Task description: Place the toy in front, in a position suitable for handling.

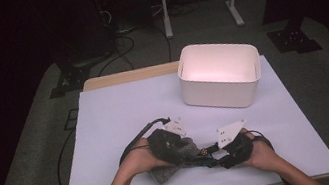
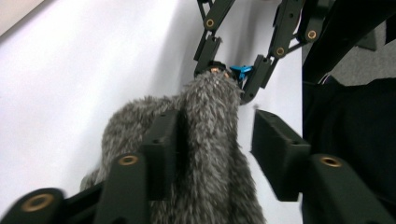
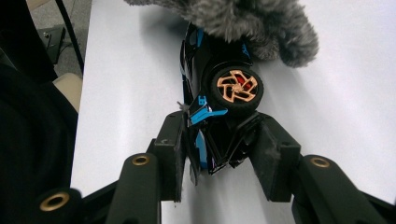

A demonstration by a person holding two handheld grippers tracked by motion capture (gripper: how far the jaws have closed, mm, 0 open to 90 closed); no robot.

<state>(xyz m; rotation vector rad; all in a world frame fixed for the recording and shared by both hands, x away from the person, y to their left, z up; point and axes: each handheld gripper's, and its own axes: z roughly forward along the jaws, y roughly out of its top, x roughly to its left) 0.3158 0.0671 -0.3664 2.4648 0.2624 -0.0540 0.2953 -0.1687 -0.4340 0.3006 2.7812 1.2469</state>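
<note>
The right hand-held gripper (image 3: 219, 154) clamps the toy car's (image 3: 219, 88) tail just above the bench (image 1: 120, 115); the left hand-held gripper (image 2: 210, 149) stands open around the grey furry cloth (image 2: 205, 140) draped on the car's nose. Wiping looks underway, not finished.

Your forearms are bare, no sleeves. Each tool, left tool (image 1: 198, 154) and right tool (image 1: 214, 157), is matte black, with flat rectangular jaw pads, brass-coloured pivot screws, a pale grey three-cornered plate on top and a black cable trailing back.
</note>
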